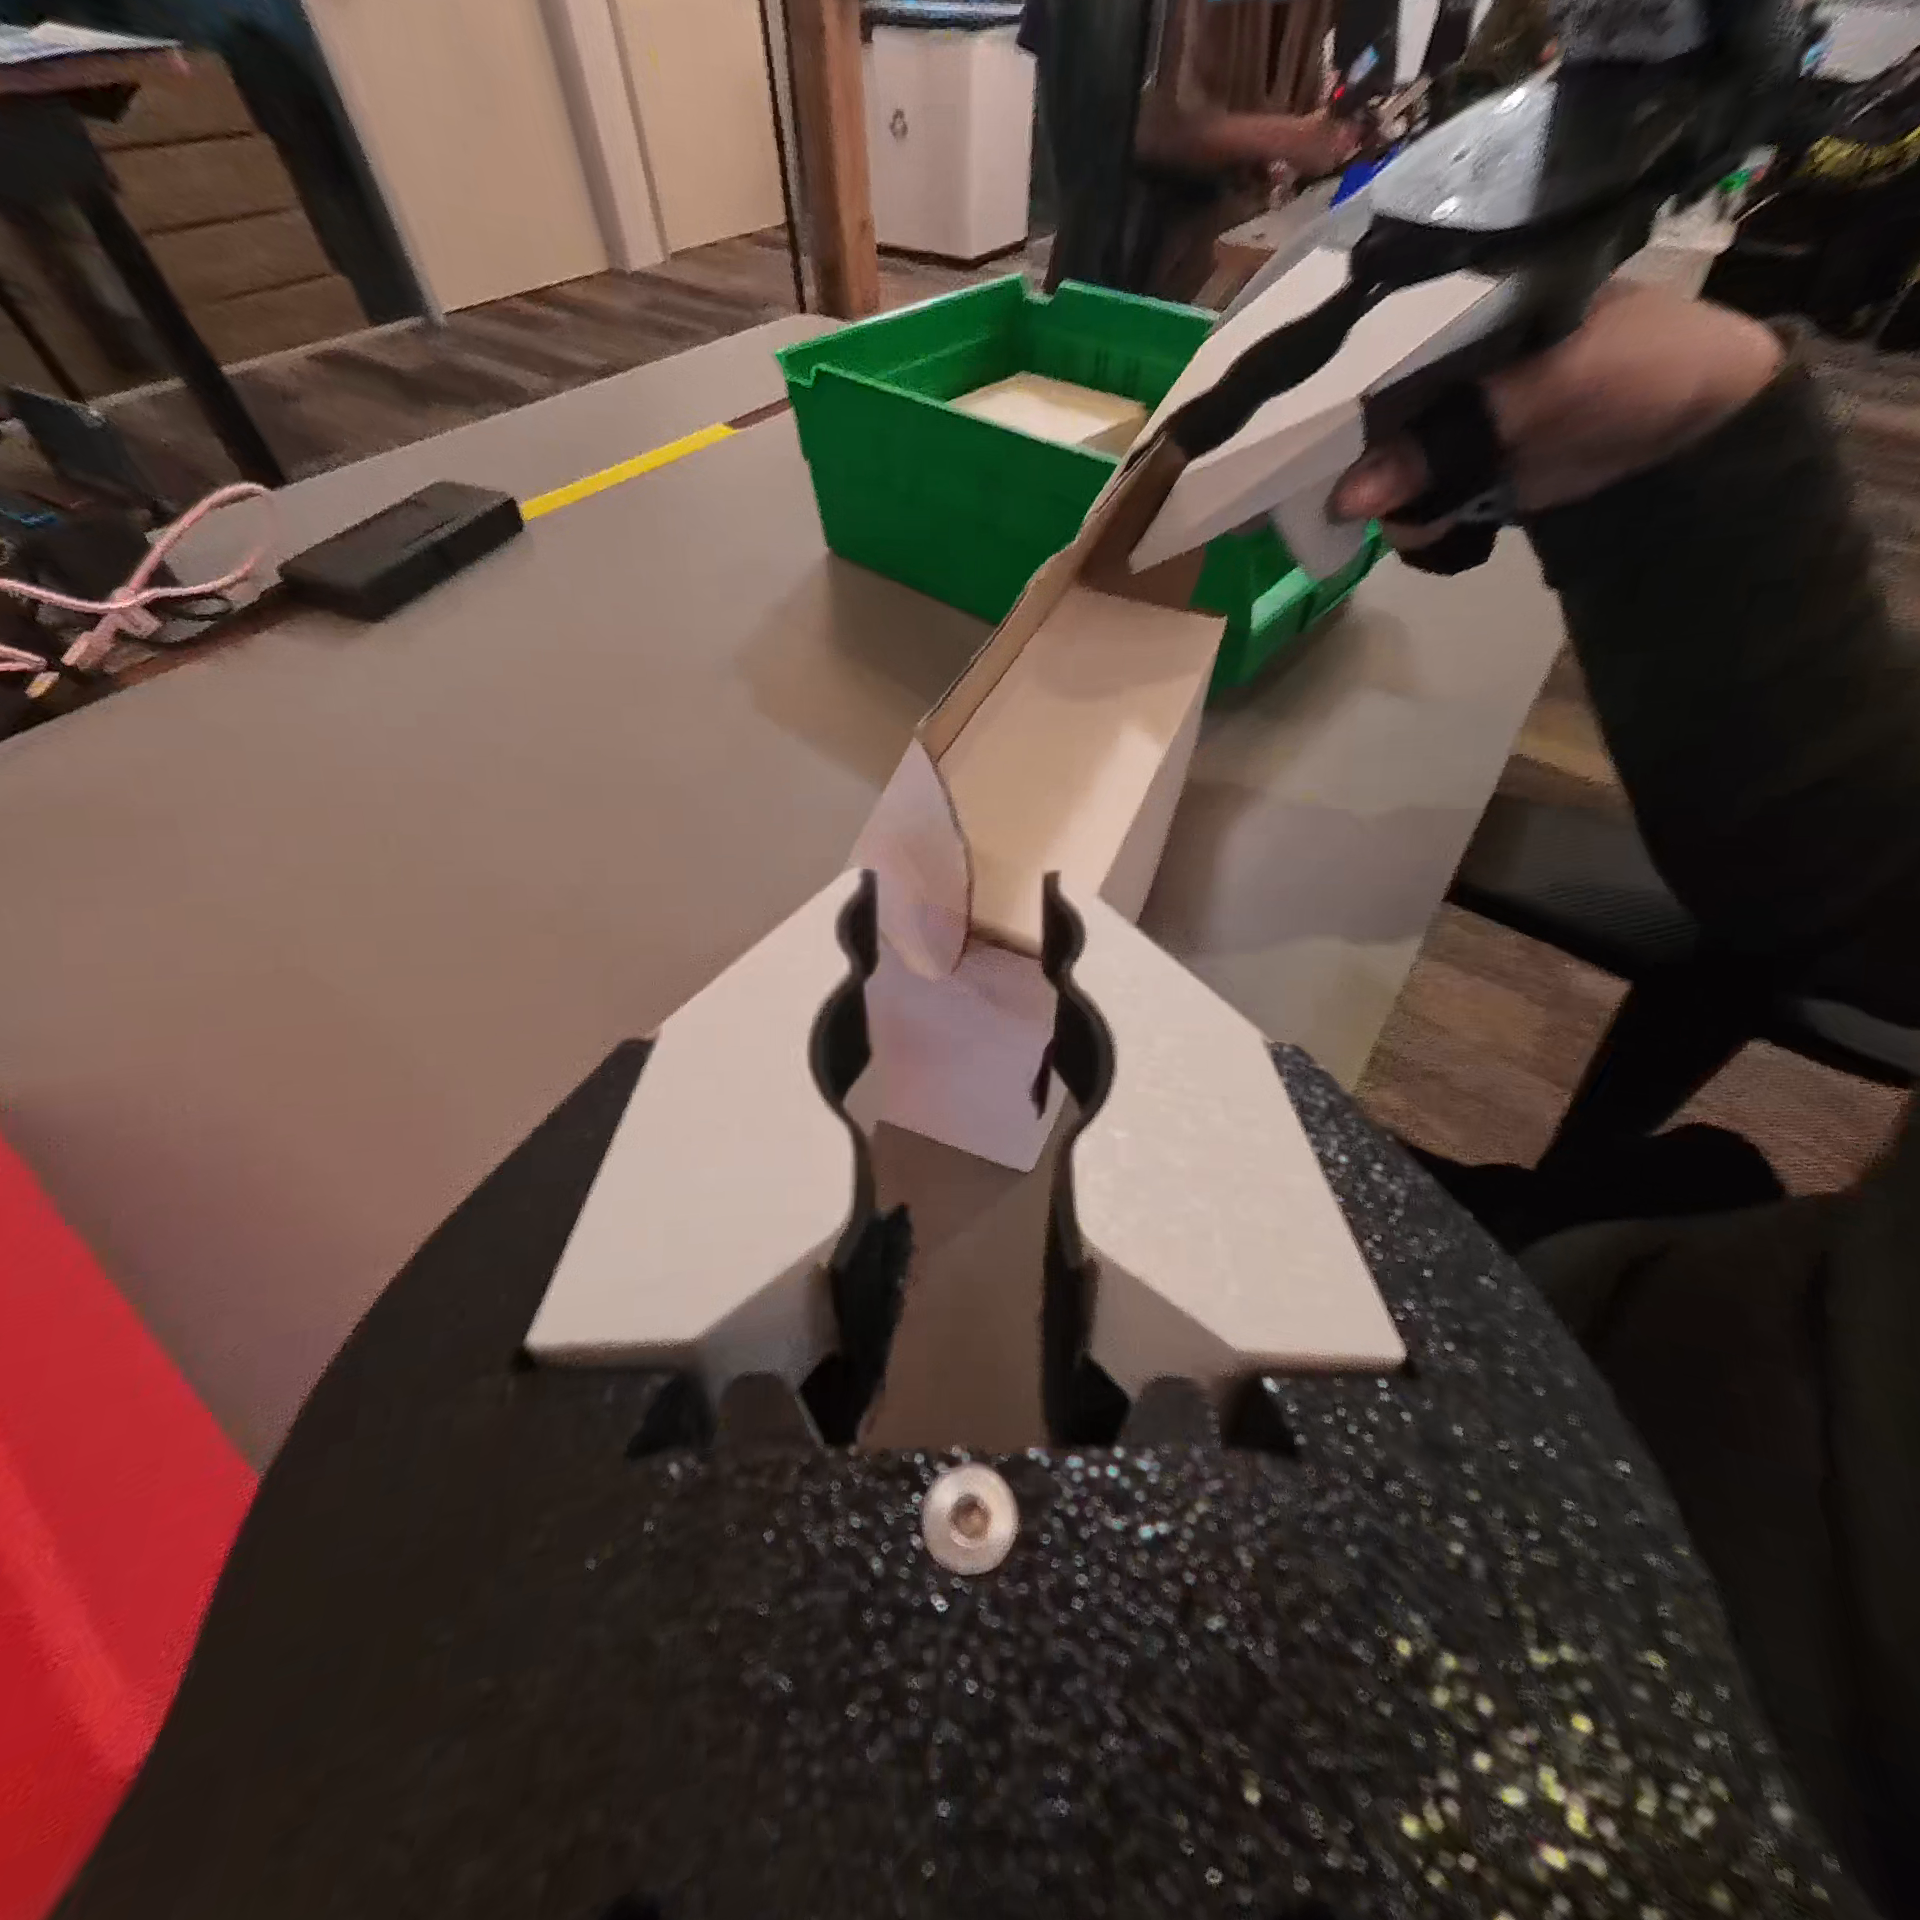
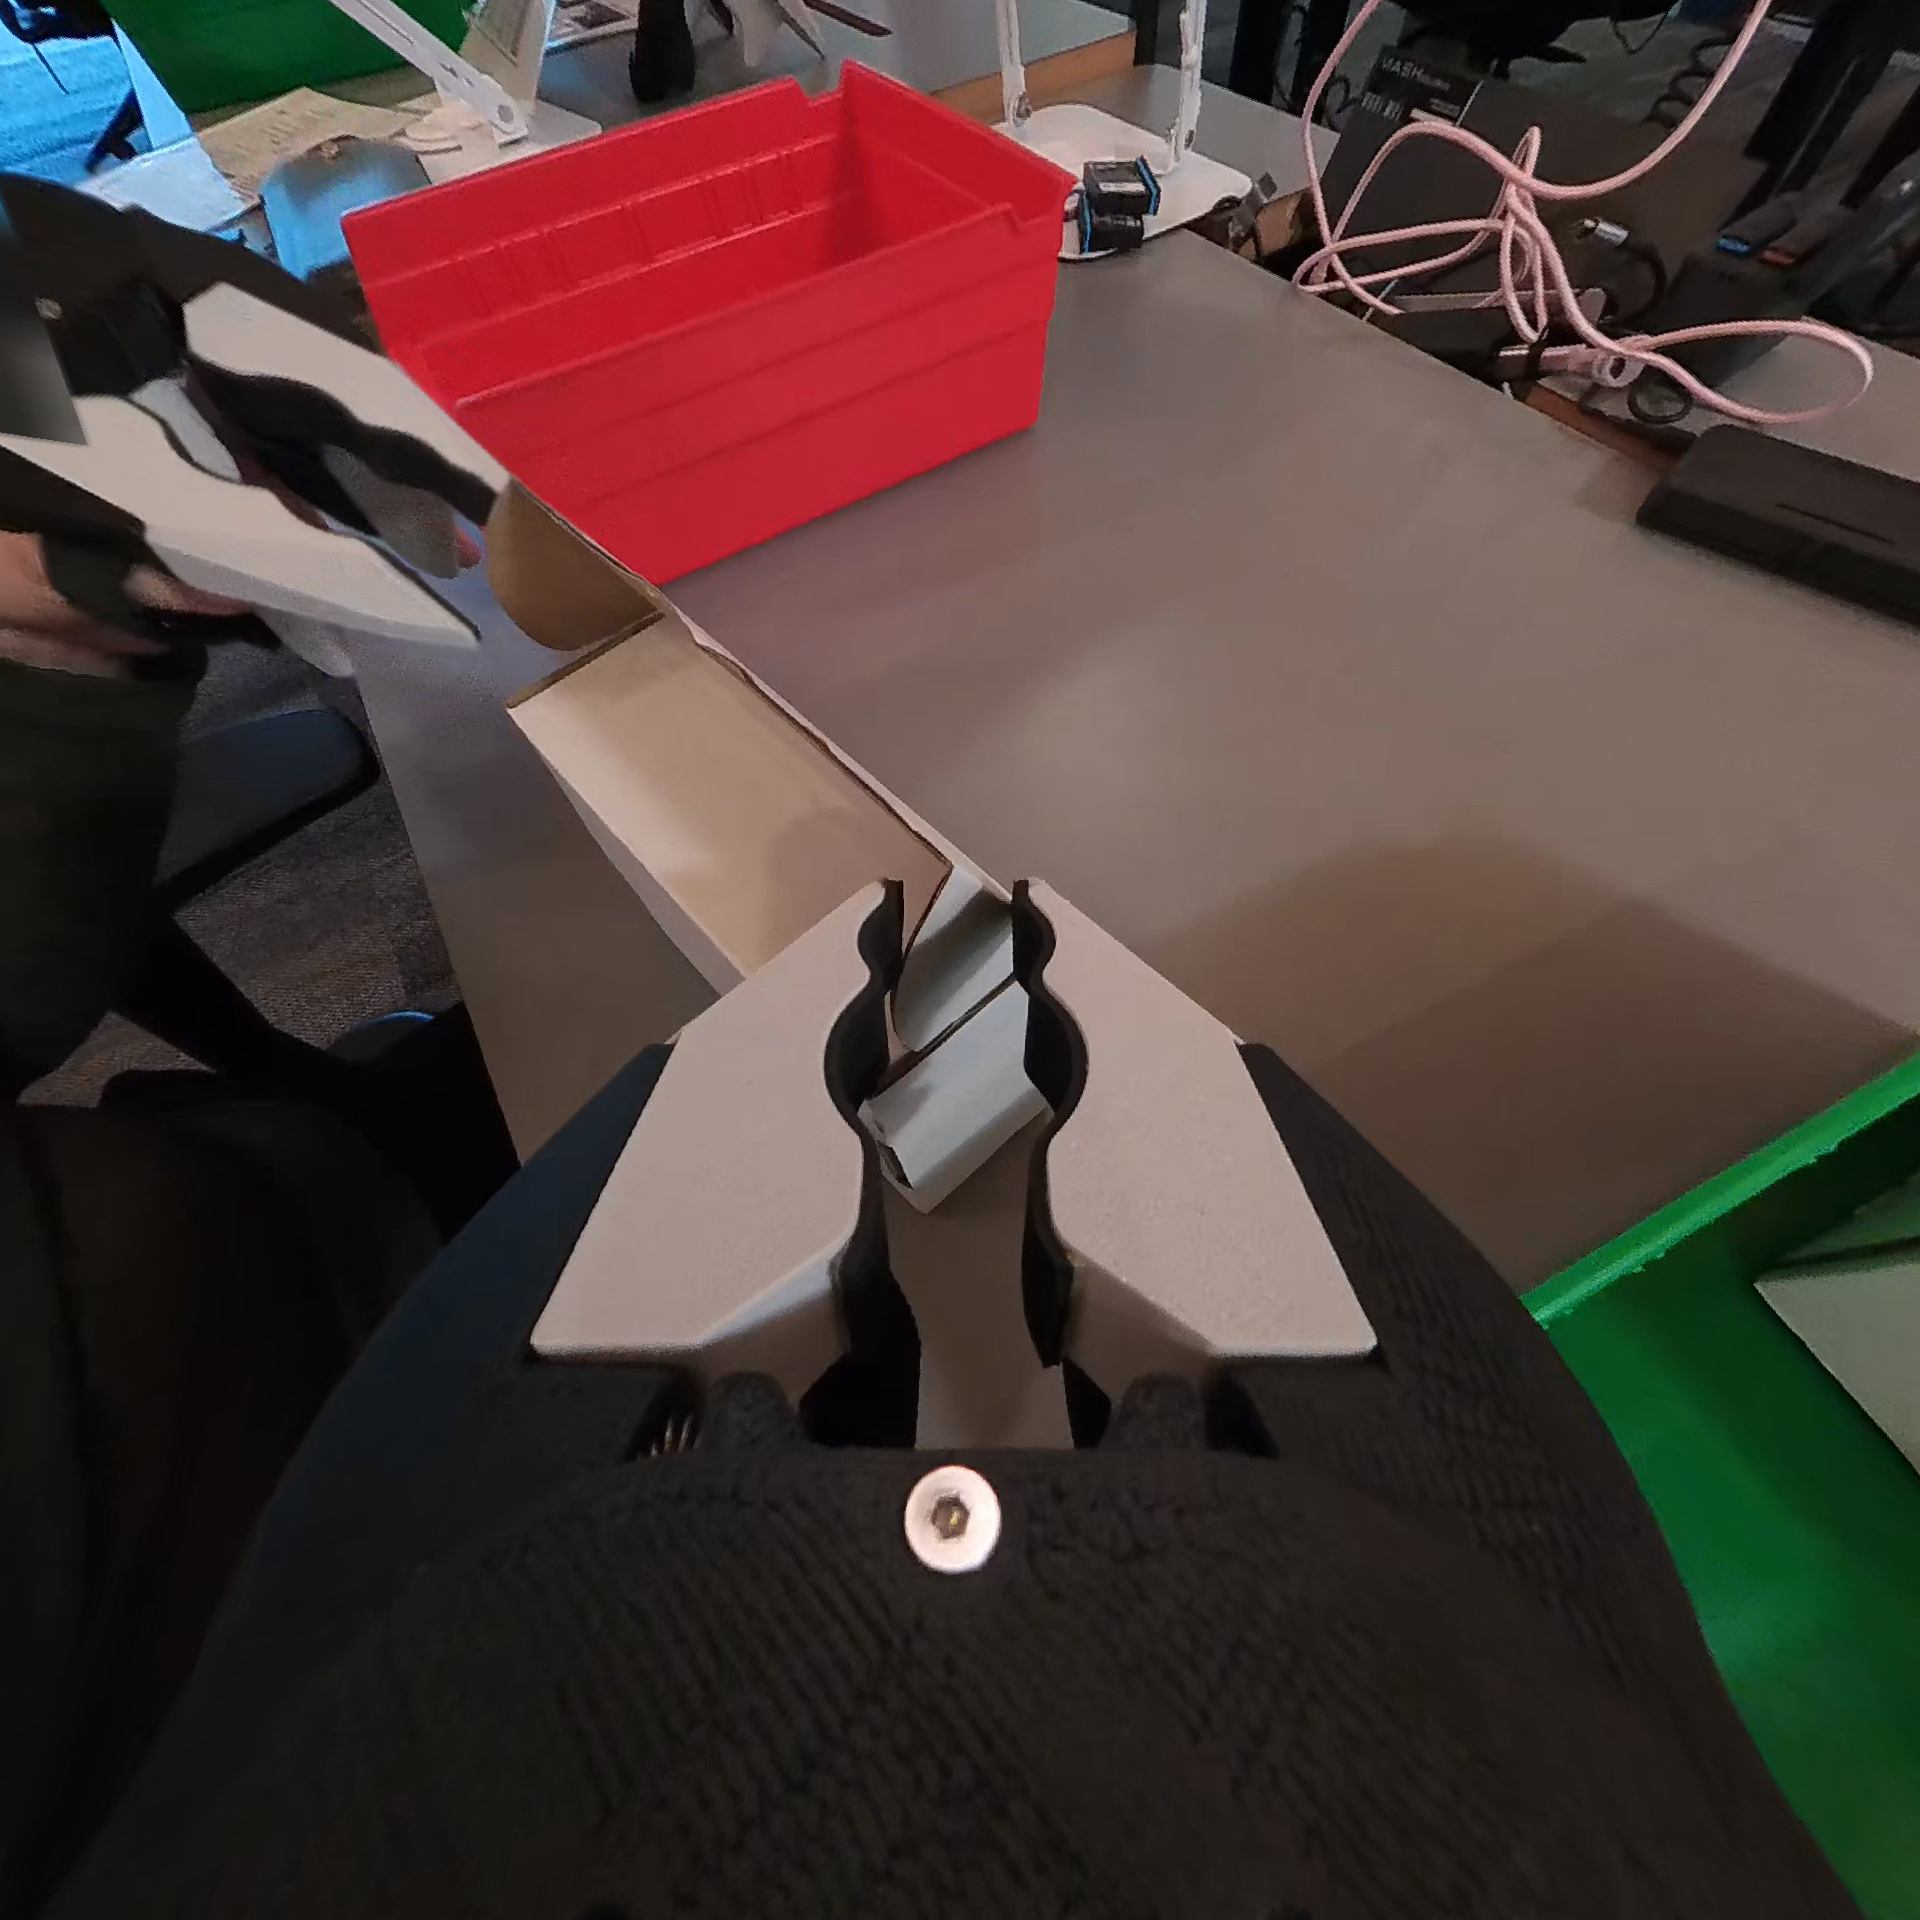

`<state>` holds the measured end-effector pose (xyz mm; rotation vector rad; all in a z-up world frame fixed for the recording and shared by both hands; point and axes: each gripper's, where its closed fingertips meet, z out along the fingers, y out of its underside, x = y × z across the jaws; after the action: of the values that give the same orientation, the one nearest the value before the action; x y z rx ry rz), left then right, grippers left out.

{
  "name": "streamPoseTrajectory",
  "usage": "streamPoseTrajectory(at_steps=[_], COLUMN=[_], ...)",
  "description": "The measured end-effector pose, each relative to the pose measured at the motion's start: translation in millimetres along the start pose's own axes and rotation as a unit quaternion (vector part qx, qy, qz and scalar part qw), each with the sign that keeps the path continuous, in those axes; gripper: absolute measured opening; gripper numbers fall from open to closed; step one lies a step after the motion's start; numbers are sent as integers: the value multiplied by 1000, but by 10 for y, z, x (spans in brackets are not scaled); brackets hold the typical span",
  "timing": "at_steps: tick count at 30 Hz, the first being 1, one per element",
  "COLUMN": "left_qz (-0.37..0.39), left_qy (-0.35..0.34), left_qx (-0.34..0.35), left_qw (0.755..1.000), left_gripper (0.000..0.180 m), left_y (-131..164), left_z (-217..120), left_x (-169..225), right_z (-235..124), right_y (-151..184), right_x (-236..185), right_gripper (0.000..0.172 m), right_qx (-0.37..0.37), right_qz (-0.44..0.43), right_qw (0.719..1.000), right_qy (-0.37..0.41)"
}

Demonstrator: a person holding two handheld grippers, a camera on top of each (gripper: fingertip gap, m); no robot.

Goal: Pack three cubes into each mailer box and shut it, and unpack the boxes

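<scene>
A white mailer box (image 1: 1081, 748) lies along the grey table's (image 1: 416, 831) edge, its lid folded over and the brown inside showing along the seam. My left gripper (image 1: 956, 894) is shut on the box's near end, with both pads against its side flap. My right gripper (image 2: 951, 894) is shut on the other end of the same box (image 2: 707, 779). Each gripper also shows in the other view: the right one (image 1: 1247, 416) at the box's far end, the left one (image 2: 343, 499) likewise. No cubes show.
A green bin (image 1: 935, 488) with a white box (image 1: 1049, 405) inside stands behind the mailer box. A red bin (image 2: 727, 343) stands on the table's other side. A black device (image 1: 405, 545) and pink cables (image 2: 1558, 260) lie at the far edge. A person's hand (image 1: 1621, 416) holds the right gripper. The gap from one gripper's tips to the other's is roughly 15 centimeters.
</scene>
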<state>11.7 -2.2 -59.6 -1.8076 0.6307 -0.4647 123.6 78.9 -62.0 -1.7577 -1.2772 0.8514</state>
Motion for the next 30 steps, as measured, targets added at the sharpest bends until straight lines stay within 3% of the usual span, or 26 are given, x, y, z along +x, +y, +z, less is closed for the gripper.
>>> streamPoseTrajectory(at_steps=[1, 5, 23, 27, 30], left_qz=[-6, -8, -87, -61, -66], left_qy=[6, 2, -5, -57, -53], left_qx=[1, -19, 34, 11, 15], left_qw=[1000, 1000, 996, 996, 996], left_gripper=[24, 7, 3, 1, 0], left_y=[-17, 11, -198, -103, -98], left_z=[-9, 22, 94, 105, 79], left_x=[20, -3, -144, -308, -315], right_z=[-1, 0, -14, 29, -36], right_y=[1, 1, 34, 9, 24], right_x=[-5, -17, 29, -31, 17], right_gripper=[19, 19, 17, 19, 21], right_qx=[-1, -3, -39, -38, -59], right_qz=[0, -1, -51, -54, -63], right_qw=[1000, 1000, 996, 995, 990], right_qy=[0, 1, 70, 69, 112])
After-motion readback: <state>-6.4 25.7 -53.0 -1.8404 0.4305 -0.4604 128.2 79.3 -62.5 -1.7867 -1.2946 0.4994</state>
